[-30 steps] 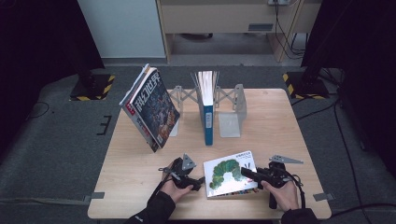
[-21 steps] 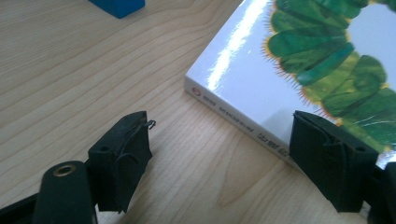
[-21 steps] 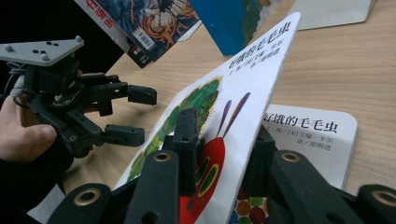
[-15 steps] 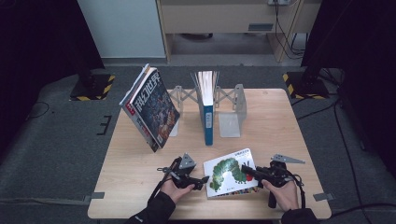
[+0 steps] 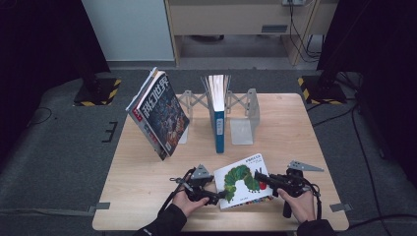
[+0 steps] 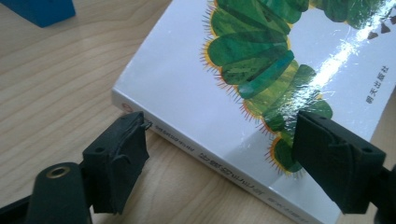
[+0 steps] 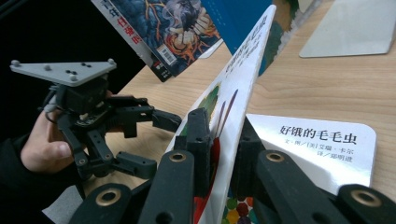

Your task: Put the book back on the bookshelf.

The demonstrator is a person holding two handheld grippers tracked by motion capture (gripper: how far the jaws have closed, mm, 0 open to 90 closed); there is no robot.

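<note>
A white picture book with a green caterpillar (image 5: 241, 189) lies near the table's front edge. My right gripper (image 5: 263, 178) is shut on the right edge of its front cover (image 7: 243, 70) and holds that cover tilted up, so the title page (image 7: 322, 144) shows beneath it. My left gripper (image 5: 219, 195) stands open at the book's left side. One of its jaws is beside the spine (image 6: 201, 149) on the table and the other over the cover. Its jaws have just been opening, and they do not press on the book.
A dark-covered book (image 5: 160, 115) leans at the table's back left. A blue book (image 5: 219, 123) stands upright between metal bookends (image 5: 243, 123) at the back middle. Bare wood (image 5: 142, 191) lies left of my left hand.
My right gripper has closed on the edge of the book's cover, which now stands slightly raised. Both hands have stayed about where they were.
</note>
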